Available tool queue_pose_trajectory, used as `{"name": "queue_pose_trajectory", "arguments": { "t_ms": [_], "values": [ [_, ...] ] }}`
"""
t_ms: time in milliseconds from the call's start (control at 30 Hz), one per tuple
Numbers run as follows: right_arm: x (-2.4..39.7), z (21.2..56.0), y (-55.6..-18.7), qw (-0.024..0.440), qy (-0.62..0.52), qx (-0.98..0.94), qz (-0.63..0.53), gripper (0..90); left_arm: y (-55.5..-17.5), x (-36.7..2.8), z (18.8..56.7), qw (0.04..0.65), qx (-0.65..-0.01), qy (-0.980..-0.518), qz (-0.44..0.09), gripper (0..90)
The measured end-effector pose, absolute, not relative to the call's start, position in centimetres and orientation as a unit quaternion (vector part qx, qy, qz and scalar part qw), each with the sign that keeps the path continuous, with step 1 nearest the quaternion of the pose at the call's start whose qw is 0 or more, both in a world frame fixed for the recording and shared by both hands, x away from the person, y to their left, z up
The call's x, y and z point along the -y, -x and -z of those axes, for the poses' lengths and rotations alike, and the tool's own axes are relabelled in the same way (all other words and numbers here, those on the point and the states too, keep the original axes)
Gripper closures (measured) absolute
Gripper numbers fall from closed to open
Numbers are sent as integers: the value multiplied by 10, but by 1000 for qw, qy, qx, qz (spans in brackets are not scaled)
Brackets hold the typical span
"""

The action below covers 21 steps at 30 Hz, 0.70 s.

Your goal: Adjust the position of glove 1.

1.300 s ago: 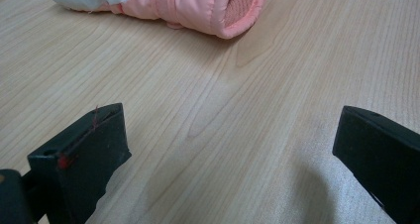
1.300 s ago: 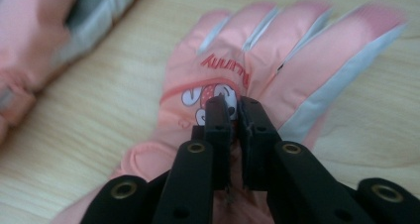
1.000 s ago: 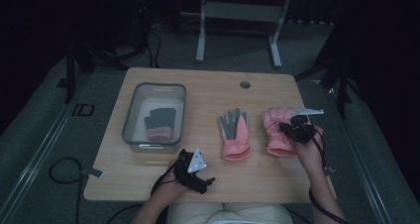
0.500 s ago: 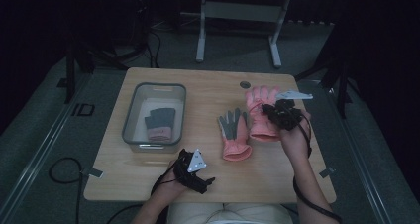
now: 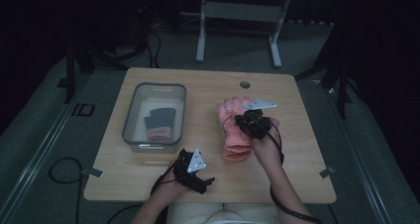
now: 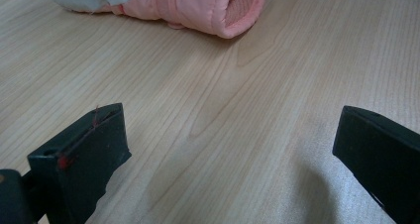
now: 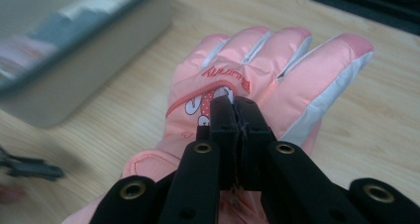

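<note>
One pink glove (image 5: 233,127) lies right of the table's (image 5: 297,149) middle, long axis running near to far with its cuff toward the person and fingers pointing away, and the right gripper (image 5: 246,121) sits directly over its back, jaws clenched on a pinch of the fabric (so the right hand is clearly the nearer one). Well to the left stands the clear bin (image 5: 132,116) already holding a grey glove (image 5: 159,122), which I judge the likely destination, while the left gripper (image 5: 202,180) rests near the front edge, jaws spread wide and empty.

Blurred bin (image 7: 74,60) at the right gripper view's left edge, its contents indistinct there.
</note>
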State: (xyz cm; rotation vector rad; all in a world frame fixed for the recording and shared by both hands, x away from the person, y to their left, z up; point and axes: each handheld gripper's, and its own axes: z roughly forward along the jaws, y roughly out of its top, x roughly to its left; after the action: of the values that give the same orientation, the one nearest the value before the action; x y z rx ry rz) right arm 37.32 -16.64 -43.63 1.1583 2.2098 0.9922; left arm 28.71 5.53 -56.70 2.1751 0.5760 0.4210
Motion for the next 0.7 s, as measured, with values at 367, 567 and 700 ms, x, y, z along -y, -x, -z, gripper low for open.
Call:
{"name": "queue_pose_trajectory", "arguments": {
  "t_ms": [367, 567, 700],
  "values": [
    [169, 479, -386, 206, -451, -804, -329, 876, -287, -55, 567, 411, -231, -866, -166, 2],
    [170, 495, -391, 191, -457, -804, -328, 870, -287, -55, 567, 409, -228, -868, -165, 2],
    [173, 500, -392, 182, -460, -803, -333, 861, -287, -55, 567, 408, -230, -868, -164, 2]
  ]
}}
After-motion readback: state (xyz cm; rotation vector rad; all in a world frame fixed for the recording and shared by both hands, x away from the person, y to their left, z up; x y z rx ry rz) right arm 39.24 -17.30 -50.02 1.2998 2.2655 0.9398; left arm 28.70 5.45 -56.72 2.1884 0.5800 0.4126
